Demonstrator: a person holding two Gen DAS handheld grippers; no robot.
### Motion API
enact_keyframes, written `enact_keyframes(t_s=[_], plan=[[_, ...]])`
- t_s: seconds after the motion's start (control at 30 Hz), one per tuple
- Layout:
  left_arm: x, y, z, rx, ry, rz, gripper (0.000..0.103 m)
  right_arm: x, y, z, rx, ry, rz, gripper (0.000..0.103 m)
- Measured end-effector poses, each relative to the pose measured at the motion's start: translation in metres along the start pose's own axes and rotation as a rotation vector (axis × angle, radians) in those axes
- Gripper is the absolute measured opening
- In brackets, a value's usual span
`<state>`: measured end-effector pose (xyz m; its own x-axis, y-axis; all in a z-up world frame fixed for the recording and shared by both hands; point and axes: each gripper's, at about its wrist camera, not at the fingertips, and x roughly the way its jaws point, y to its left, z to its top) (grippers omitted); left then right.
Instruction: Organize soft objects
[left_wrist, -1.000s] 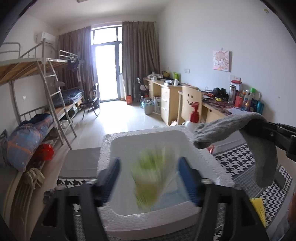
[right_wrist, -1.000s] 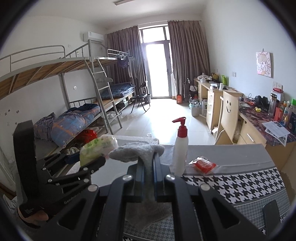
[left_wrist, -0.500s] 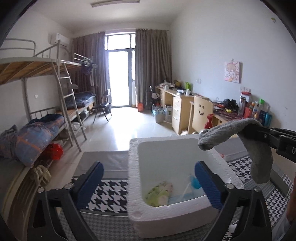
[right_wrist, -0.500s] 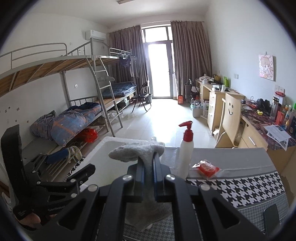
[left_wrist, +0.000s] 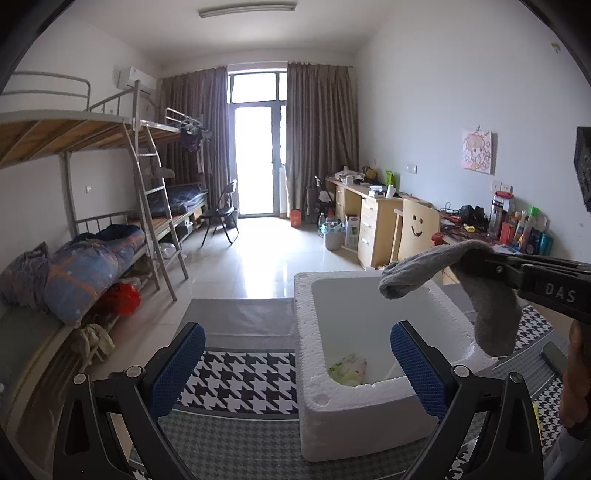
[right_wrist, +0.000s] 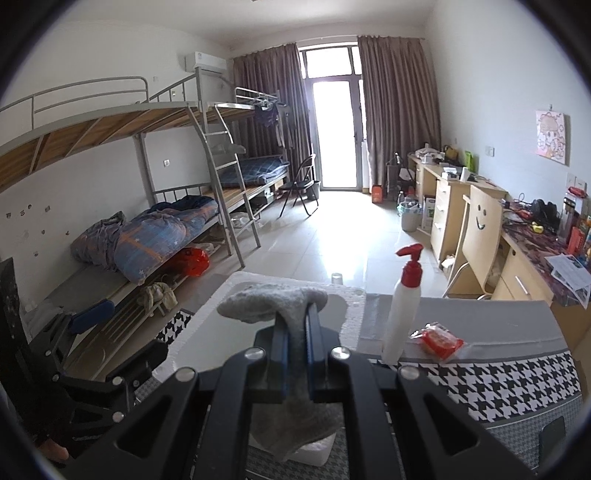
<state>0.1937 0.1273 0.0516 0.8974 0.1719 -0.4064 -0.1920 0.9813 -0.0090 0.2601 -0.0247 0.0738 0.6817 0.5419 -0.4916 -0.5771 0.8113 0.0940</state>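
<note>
The left tool (left_wrist: 297, 363) is spread wide, having just been opening, with nothing between its blue pads. A green soft pack (left_wrist: 348, 369) lies inside the white foam box (left_wrist: 364, 411) on the tabletop (left_wrist: 240, 376). A grey sock (right_wrist: 275, 306) is clamped in the right tool (right_wrist: 295, 328), draped above the box.

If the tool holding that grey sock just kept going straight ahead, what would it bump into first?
Probably the far rim of the white foam box; the right tool with the grey sock points over its open top, though depth is unclear.
</note>
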Motion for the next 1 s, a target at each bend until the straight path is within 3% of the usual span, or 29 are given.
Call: enact_keyframes(t_s=[0.73,0.8,0.87,0.9,0.93,1.0], plan=[[-0.014,0.023,-0.01,-0.045,-0.01,0.033,0.101,0.046,0.019,-0.006,-0.055,0.139,-0.006,0.01],[-0.014,0.024,-0.01,-0.048,-0.009,0.036,0.101,0.05,0.022,-0.008,-0.07,0.166,-0.011,0.019],[-0.016,0.024,-0.01,-0.049,-0.012,0.039,0.101,0.055,0.025,-0.012,-0.087,0.193,-0.026,0.062],[-0.017,0.024,-0.01,-0.048,-0.014,0.039,0.101,0.053,0.026,-0.013,-0.096,0.187,-0.033,0.071],[-0.017,0.024,-0.011,-0.049,-0.015,0.04,0.101,0.051,0.026,-0.015,-0.106,0.179,-0.036,0.076],[-0.018,0.026,-0.01,-0.055,-0.013,0.043,0.101,0.047,0.028,-0.016,-0.121,0.182,-0.037,0.076]])
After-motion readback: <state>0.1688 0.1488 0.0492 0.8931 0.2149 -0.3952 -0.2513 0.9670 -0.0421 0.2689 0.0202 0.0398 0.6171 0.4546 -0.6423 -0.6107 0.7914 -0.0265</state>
